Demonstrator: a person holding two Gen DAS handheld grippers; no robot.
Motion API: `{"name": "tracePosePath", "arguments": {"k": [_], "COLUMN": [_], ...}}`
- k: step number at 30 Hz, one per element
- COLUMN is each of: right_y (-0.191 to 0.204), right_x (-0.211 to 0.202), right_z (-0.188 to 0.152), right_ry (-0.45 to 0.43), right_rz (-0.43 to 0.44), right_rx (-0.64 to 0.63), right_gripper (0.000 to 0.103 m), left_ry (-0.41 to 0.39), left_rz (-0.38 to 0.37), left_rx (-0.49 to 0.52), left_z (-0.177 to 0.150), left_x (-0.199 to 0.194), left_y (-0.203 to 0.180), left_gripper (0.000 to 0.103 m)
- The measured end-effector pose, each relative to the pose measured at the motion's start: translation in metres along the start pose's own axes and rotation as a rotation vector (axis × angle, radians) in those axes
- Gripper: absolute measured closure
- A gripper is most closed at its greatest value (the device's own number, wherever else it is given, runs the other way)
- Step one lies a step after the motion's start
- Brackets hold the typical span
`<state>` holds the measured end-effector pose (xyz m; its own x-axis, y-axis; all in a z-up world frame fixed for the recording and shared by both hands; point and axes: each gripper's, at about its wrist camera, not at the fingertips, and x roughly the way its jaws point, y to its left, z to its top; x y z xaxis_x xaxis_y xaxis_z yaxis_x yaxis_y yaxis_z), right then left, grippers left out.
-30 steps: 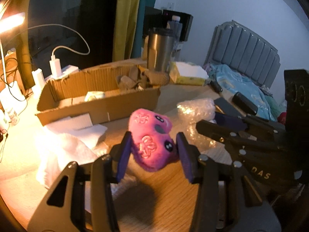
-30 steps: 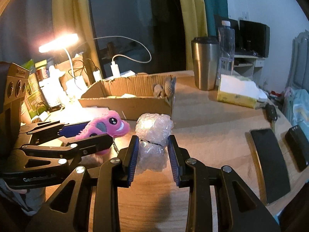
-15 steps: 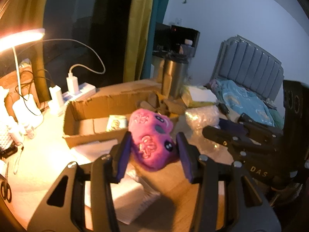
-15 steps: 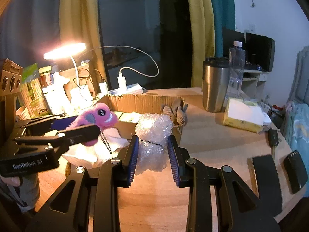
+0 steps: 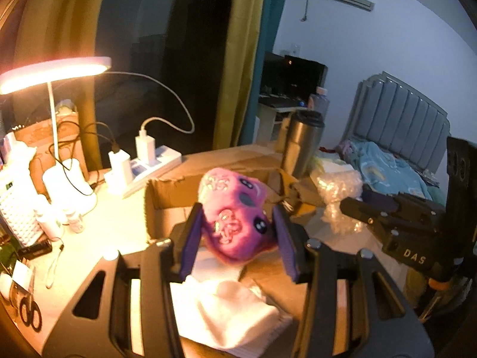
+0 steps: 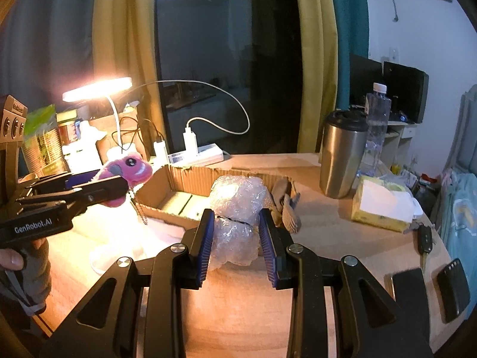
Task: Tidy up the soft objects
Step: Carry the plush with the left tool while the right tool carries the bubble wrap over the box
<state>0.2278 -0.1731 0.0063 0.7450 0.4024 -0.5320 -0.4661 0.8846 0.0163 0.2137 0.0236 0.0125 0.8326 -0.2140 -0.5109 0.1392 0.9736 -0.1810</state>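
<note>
Two soft things are in the air at once, each carried toward the cardboard box.

From the left wrist, the left gripper [image 5: 238,235] stays clenched on the pink plush toy [image 5: 235,217], its pads pressing both sides. A second ago the toy hung low over the tabletop with the cardboard box [image 5: 167,205] well beyond it; now the box's near wall sits just behind the toy, and the white cloth [image 5: 235,313] lies below the jaws. The desk lamp [image 5: 53,74] has come into view.

From the right wrist, the right gripper [image 6: 237,244] keeps squeezing the wad of bubble wrap [image 6: 235,205], pinched at its waist. The box [image 6: 190,182] has drawn closer and its open top shows directly behind the wad; the steel tumbler [image 6: 342,155] stands off to the right.

Both loads are likely nearly over the box, so letting go inside looks like the next step.
</note>
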Motion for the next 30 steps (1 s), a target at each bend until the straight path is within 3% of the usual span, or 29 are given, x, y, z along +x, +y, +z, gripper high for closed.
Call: {"name": "tracePosePath", "arguments": {"k": [17, 30], "right_y": [0.005, -0.008], "right_x": [0.043, 0.081], "right_z": [0.026, 0.026], "right_ry": [0.007, 0.051], "right_rz": [0.019, 0.044], "right_rx": [-0.006, 0.018], "right_gripper": [0.071, 0.071], "left_ry": [-0.026, 0.048], "left_rz": [0.023, 0.033], "left_rx": [-0.039, -0.057], "left_z": [0.024, 0.020], "left_x": [0.019, 0.064], "left_y": [0.040, 0.049], "left_gripper": [0.055, 0.055]}}
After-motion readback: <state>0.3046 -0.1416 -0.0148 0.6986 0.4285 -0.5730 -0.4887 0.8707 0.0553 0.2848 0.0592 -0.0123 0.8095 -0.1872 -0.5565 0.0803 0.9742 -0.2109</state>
